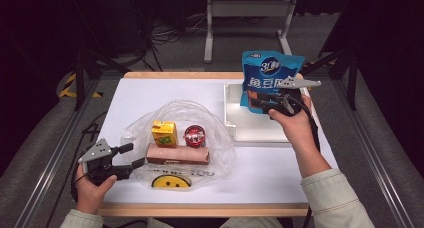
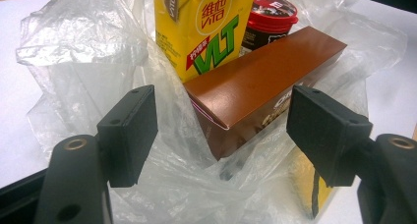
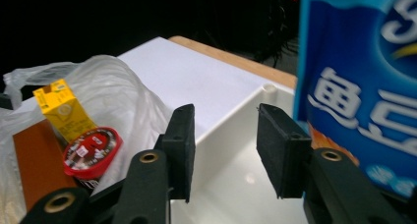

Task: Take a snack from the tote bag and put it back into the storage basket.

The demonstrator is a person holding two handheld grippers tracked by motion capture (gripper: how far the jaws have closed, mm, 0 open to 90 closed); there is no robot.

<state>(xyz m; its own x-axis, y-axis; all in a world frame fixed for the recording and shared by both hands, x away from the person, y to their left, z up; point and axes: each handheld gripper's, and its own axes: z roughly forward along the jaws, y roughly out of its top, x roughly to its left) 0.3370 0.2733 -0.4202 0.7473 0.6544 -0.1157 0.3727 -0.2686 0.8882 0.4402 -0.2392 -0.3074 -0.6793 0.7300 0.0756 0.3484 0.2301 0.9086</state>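
White and smooth, the surface (image 1: 280, 163) has a pale wooden edge and stands in a dark room, with grey floor, loose cables and a white metal frame beyond it. One crinkled clear plastic bag (image 1: 210, 138) lies open on its left half, holding three things — a yellow lemon-tea carton (image 1: 164, 133) standing upright, a small round red-lidded cup (image 1: 195, 136) beside it, and a long brown cardboard box (image 1: 178, 155) lying flat in front of both. One white rectangular tray (image 1: 231, 119) with raised walls sits at the right rear. One glossy blue snack pouch (image 1: 270, 78) stands upright in the tray, just beside the right tongs (image 3: 223, 150), whose two black pads are parted with nothing between them — the pouch is off to one side. The left tongs (image 2: 221, 135) rest low at the bag's near-left edge, jaws wide open around the end of the brown box and the bag film, pads clear of the box.
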